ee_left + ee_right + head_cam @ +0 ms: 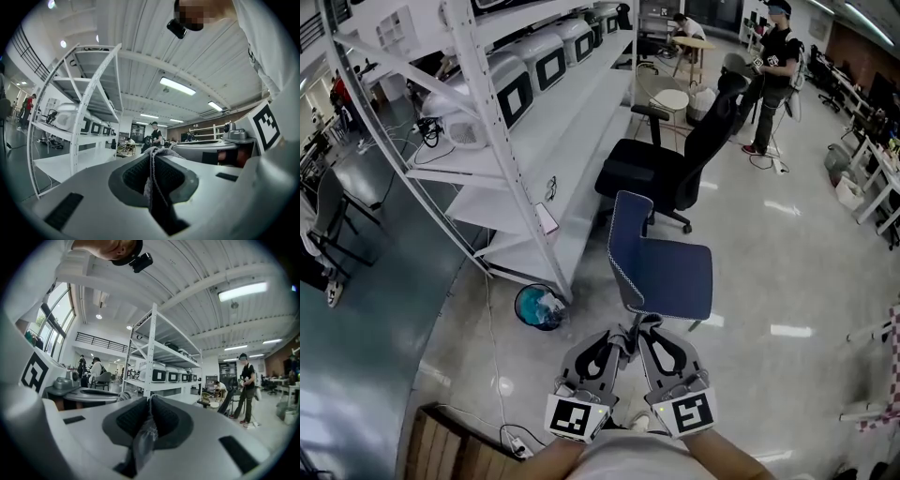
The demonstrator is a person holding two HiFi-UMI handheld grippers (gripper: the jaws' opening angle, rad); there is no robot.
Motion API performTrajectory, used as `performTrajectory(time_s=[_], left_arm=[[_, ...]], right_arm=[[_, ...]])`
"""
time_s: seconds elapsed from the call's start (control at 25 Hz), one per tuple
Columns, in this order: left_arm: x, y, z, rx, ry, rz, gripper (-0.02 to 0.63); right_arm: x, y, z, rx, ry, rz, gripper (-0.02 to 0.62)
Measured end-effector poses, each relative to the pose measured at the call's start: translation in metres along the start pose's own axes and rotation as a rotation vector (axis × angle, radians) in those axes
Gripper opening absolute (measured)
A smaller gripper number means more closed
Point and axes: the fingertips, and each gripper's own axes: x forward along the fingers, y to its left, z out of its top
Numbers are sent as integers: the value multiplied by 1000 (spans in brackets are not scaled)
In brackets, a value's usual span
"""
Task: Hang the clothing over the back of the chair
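- Head view: you hold the left gripper point(617, 341) and the right gripper point(647, 336) side by side low in the frame, their tips nearly touching. A small bunch of grey clothing point(645, 322) shows at the tips; the rest of it is hidden under the grippers. The blue chair point(667, 272) stands just beyond them, its back on the side of the white rack point(534, 122). A black office chair point(675, 159) sits further off, and a blue bin point(539, 307) stands at the rack's foot.
- Left gripper view: your left gripper's point(152, 158) jaws are closed on a fold of the clothing point(151, 180), which runs down the seam between the pads.
- Right gripper view: your right gripper's point(150, 401) jaws are likewise clamped on the clothing point(144, 439), pinched between the dark pads. A person point(244, 387) stands in the distance.
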Motion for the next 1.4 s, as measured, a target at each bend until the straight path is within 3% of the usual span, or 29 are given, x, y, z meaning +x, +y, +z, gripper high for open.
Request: performTrajectory(time_s=[0.24, 0.44, 0.64, 0.96, 1.4], left_arm=[[12, 40, 7, -16, -18, 5, 37], [27, 74, 14, -28, -28, -19, 37], [38, 102, 20, -46, -56, -55, 37], [54, 130, 19, -57, -66, -108, 37], [62, 136, 30, -71, -93, -170, 37]], right_arm=[[38, 4, 3, -12, 5, -1, 44], [73, 8, 2, -58, 45, -6, 44], [103, 12, 9, -41, 33, -35, 44], [130, 9, 11, -53, 39, -90, 44], [139, 8, 21, -75, 44, -139, 44]])
